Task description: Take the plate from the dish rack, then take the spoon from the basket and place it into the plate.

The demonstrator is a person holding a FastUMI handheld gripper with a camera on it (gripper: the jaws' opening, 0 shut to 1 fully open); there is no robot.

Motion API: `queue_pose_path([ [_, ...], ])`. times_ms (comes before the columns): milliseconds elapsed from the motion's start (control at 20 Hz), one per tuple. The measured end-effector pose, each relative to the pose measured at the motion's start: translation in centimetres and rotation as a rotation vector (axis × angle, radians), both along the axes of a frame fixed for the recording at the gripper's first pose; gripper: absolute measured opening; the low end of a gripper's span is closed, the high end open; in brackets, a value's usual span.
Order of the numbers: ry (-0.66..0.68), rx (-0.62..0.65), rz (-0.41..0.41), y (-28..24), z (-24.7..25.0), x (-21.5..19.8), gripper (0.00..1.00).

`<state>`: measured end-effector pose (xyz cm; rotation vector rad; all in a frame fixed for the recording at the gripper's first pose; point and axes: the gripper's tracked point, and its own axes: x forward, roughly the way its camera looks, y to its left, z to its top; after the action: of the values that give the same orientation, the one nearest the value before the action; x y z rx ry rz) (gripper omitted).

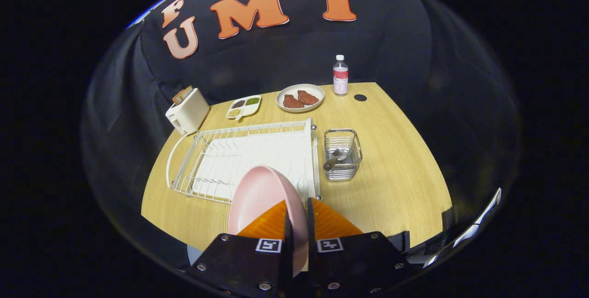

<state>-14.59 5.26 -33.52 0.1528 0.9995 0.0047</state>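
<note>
You have the pink plate (262, 197) pinched by its rim between the two fingers of your gripper (297, 215); the jaws are closed down to a narrow slit with the plate's edge in it, both fingers pressing on it. The plate stands on edge, tilted, its hollow face turned away from the basket, and it hangs over the near corner of the white wire dish rack (239, 155). Just beside the dish rack, on the side where your plate's back faces, sits the small wire basket (343, 154), and the spoon (335, 159) lies inside it, handle leaning toward the rack. Beyond the rack you see a white toaster (187, 111) with a slice in its slot, a divided dish (244, 106) of seasonings, a plate of meat (300, 98), and a water bottle (340, 75), all on the wooden table (395, 183).
</note>
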Motion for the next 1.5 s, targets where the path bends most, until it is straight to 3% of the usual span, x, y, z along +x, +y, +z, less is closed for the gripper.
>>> queue_pose_path([
  [500, 0.076, 0.123, -0.031, 1.3, -6.3, -3.7, 0.14],
  [1150, 0.185, 0.068, -0.133, -0.5, -13.6, -4.7, 0.13],
  [1350, 0.205, 0.041, -0.090, -0.3, -14.5, -4.9, 0.11],
  [1500, 0.191, 0.012, -0.057, -0.4, -14.1, -5.0, 0.18],
])
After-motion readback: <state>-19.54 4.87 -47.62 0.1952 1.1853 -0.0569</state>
